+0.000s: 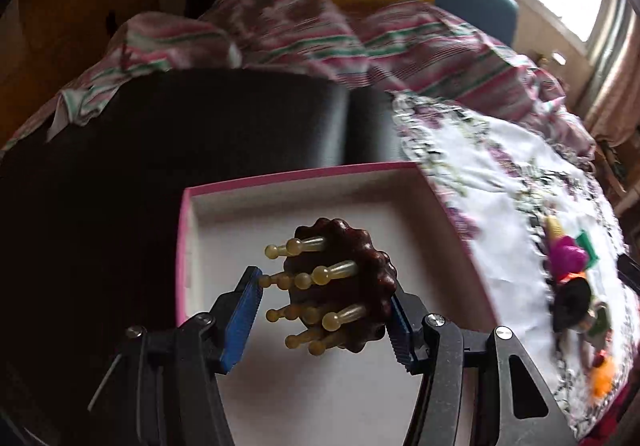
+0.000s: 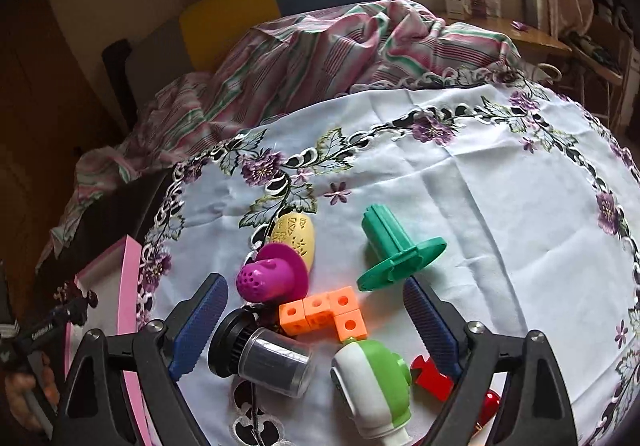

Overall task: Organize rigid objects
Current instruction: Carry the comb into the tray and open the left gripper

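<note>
I have the left gripper (image 1: 324, 320) over the open pink-rimmed cardboard box (image 1: 224, 190), its fingers clamped on a dark brown wooden massage brush with amber knobbed pins (image 1: 344, 286); the brush hangs above the box's white floor, not yet set down. I judge this the drop-off step: the next move calls for lowering it and letting go inside the walls. My right gripper (image 2: 316, 330) hovers with fingers wide and empty above the pile on the flowered white tablecloth (image 2: 500, 174), straddling the orange linked cubes (image 2: 324, 314), the clear jar with black lid (image 2: 264, 354) and the green-and-white plastic toy (image 2: 372, 382); a pick there should follow.
</note>
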A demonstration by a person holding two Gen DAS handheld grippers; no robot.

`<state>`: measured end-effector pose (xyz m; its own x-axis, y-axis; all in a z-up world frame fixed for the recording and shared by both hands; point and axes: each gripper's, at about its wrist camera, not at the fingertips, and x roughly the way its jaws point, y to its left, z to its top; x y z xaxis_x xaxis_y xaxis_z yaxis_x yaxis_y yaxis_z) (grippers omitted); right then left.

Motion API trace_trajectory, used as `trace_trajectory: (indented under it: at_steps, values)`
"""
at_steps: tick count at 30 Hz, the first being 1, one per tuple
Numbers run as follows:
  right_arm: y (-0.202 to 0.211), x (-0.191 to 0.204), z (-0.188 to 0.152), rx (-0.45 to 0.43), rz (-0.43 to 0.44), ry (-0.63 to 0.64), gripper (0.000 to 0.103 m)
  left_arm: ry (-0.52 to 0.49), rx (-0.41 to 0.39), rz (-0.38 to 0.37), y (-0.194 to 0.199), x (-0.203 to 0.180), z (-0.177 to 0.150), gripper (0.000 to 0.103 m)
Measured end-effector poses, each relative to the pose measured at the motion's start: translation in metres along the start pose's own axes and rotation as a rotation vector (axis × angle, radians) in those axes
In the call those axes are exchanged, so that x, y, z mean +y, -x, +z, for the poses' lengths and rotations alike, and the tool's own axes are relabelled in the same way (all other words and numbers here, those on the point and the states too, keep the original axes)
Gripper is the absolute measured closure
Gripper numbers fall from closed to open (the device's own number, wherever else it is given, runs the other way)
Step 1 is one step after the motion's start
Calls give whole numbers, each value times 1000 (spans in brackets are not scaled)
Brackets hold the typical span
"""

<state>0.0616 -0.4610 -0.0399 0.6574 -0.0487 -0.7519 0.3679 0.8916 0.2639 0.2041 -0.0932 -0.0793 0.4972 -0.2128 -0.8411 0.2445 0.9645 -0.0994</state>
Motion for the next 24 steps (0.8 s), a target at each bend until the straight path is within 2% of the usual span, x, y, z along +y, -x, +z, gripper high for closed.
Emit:
trace_trajectory:
  at_steps: [8,15,18,24]
  values:
    - [-6,1,-2,16,-25,19,13,18,-2,50,-18,20,5,44]
    - [-7,5,-1,16,-24,30,13,21,-18,44,-13,23,0,44]
    - [-13,15,-2,40,8,62,13,36,-14,58,-12,25,-1,44]
    - [-37,36,-1,119,-3,148,13,13,-29,55,-4,22,-6,41]
